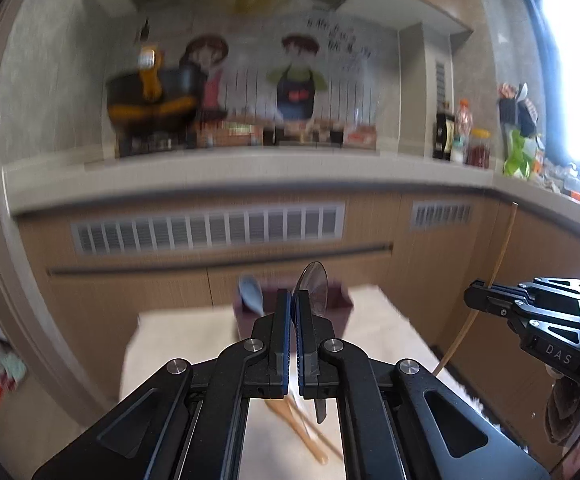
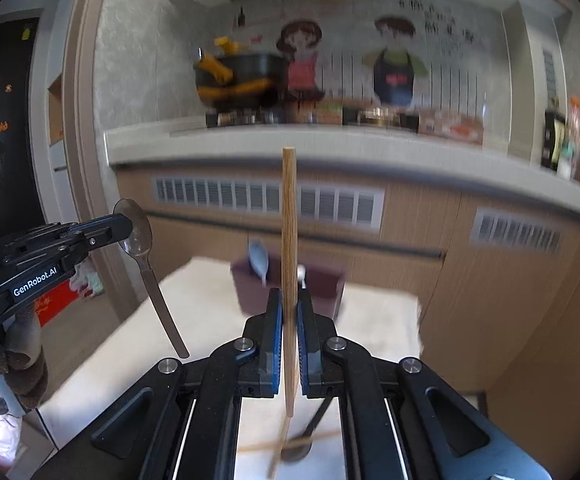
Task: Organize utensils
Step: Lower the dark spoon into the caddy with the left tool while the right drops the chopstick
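Observation:
My left gripper [image 1: 293,300] is shut on a metal spoon [image 1: 310,286], bowl up, held above the white table [image 1: 178,340]. From the right wrist view that spoon [image 2: 140,240] hangs from the left gripper [image 2: 124,226], handle down. My right gripper [image 2: 289,304] is shut on a wooden chopstick [image 2: 289,240], held upright; it shows in the left wrist view [image 1: 498,256] too, in the right gripper [image 1: 474,296]. A dark purple utensil holder [image 2: 322,284] stands at the table's far end with a light blue spoon [image 2: 259,260] in it. More chopsticks [image 1: 310,432] and a dark spoon [image 2: 302,440] lie on the table below.
A kitchen counter [image 1: 250,176] with wooden cabinets runs behind the table, carrying a black and orange pot [image 1: 150,96], bottles [image 1: 462,140] and packets. A door frame [image 2: 78,120] stands at the left.

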`<state>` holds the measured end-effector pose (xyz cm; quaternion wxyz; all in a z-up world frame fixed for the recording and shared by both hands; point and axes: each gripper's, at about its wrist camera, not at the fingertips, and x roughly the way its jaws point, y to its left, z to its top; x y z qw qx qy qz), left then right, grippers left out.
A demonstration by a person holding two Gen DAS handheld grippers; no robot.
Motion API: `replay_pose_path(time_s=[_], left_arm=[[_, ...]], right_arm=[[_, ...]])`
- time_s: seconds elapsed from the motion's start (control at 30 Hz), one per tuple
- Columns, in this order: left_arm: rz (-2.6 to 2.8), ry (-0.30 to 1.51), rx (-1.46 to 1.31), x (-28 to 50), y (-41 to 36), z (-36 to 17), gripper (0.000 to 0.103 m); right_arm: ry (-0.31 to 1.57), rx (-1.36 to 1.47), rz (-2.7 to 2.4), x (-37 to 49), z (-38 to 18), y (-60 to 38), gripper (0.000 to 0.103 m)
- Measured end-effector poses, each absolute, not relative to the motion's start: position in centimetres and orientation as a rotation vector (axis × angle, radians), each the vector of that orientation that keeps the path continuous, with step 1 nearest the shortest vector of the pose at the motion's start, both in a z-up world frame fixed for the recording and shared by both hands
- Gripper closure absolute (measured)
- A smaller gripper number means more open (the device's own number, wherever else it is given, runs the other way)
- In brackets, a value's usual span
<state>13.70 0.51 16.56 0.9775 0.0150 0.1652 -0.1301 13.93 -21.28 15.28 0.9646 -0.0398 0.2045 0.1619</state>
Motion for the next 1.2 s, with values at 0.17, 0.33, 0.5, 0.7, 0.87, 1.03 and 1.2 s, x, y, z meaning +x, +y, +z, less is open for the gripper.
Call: replay_pose_path(time_s=[0.17, 0.33, 0.5, 0.7, 0.87, 1.03, 1.2], left_arm=[[-0.219, 0.208, 0.093, 15.5, -0.3, 22.1, 0.101], [-0.204, 0.182, 0.087, 20.1, -0.2, 24.1, 0.101], [-0.207, 0.193, 0.051, 25.3, 0.3, 23.6, 0.101], [-0.234, 0.285, 0.017, 31.9, 0.5, 20.1, 0.101], [-0.255, 0.38, -0.009, 36.1, 0.3, 15.8, 0.101], [-0.266, 0.465, -0.02, 38.9, 0.1, 11.7, 0.101], [-0.274, 0.543, -0.043, 40.5, 0.0, 8.5, 0.098]], right_arm=[[0.296, -0.078, 0.306, 16.5, 21.4, -20.8, 0.096], [0.265, -0.092, 0.279, 20.7, 23.8, -20.1, 0.096], [0.297, -0.102, 0.272, 25.5, 22.8, -19.1, 0.096], [0.403, -0.116, 0.288, 31.2, 18.6, -17.5, 0.096], [0.495, -0.129, 0.281, 34.7, 14.4, -16.8, 0.096], [0.582, -0.119, 0.29, 37.2, 11.1, -16.8, 0.096], [0.666, -0.078, 0.303, 38.9, 8.2, -17.1, 0.096]])
